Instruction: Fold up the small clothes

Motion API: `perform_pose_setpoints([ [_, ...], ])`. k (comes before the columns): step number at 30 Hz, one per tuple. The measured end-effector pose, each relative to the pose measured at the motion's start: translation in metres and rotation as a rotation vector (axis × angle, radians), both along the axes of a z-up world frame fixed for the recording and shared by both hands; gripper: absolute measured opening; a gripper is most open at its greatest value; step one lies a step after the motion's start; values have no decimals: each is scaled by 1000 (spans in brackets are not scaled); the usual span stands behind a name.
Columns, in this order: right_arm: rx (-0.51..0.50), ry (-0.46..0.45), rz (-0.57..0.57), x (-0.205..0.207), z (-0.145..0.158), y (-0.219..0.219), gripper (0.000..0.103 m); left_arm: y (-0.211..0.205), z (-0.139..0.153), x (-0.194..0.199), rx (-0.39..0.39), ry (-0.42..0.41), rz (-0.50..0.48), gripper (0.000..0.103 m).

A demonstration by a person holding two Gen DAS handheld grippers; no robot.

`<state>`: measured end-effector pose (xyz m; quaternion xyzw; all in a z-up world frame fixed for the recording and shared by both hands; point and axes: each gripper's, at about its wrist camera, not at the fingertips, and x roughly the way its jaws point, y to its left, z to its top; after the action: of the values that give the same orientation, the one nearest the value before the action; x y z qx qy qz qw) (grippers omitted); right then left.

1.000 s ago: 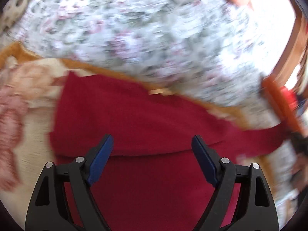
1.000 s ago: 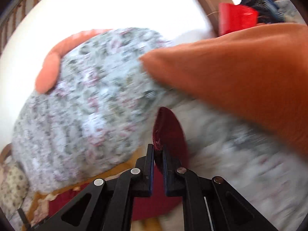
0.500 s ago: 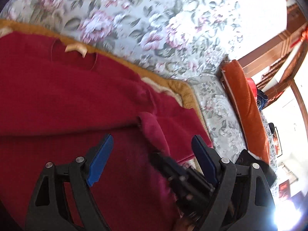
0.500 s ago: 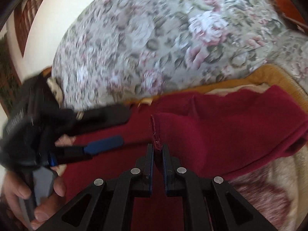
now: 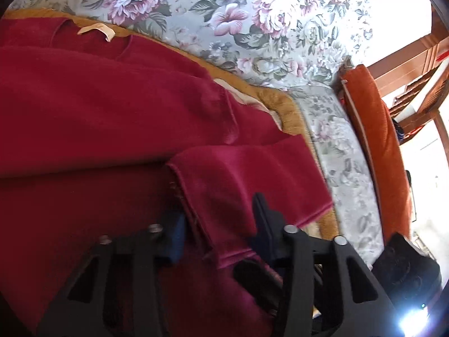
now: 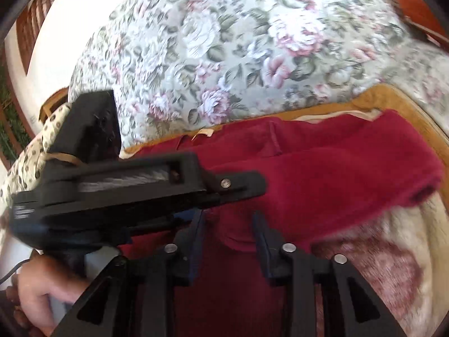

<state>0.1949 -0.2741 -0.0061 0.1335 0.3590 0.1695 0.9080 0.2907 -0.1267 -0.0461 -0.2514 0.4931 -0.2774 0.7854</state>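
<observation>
A dark red sweater lies spread on a sofa seat, with a cream neck label at the far edge. Its right sleeve is folded in over the body. My left gripper is open, its jaws on either side of the sleeve's cuff edge, pressed low on the cloth. My right gripper is open just above the sweater, holding nothing. The left gripper's black body crosses the right wrist view, with the hand that holds it.
The sweater rests on a cream blanket with an ochre border over a floral sofa back. An orange cushion stands at the right end. A spotted cushion is at the left. Wooden window frames are behind.
My right gripper has opened and let go of the sleeve cuff, which now lies folded over the sweater body. My left gripper has moved down onto the cuff, its jaws narrower than before.
</observation>
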Motion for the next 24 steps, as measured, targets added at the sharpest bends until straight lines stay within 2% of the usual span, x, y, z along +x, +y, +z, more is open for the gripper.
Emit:
perform_pose_setpoints([
  [2, 9, 1, -29, -10, 1, -7, 34, -1, 0, -1, 12, -17, 11, 34],
  [4, 35, 6, -57, -16, -1, -17, 35, -1, 2, -3, 43, -41, 19, 22],
  [5, 49, 15, -69, -18, -6, -21, 34, -2, 4, -5, 60, -56, 20, 9],
  [6, 71, 31, -84, -18, -11, -26, 34, -2, 9, -9, 88, -84, 24, 5],
  [9, 110, 23, -130, -22, -15, -37, 35, -4, 30, -14, 116, -164, 16, 4],
  [12, 117, 25, -175, -25, -18, -42, 34, -4, 61, -7, 81, -217, -4, 4],
  [18, 172, 29, -205, -26, -21, -54, 34, 2, 147, 14, 11, -336, -38, 4],
  [22, 117, 21, -328, -25, -10, -73, 34, 33, 187, 20, 56, -408, -9, 4],
  [24, 86, 15, -362, -20, -6, -84, 35, 54, 190, 25, 72, -404, 19, 4],
])
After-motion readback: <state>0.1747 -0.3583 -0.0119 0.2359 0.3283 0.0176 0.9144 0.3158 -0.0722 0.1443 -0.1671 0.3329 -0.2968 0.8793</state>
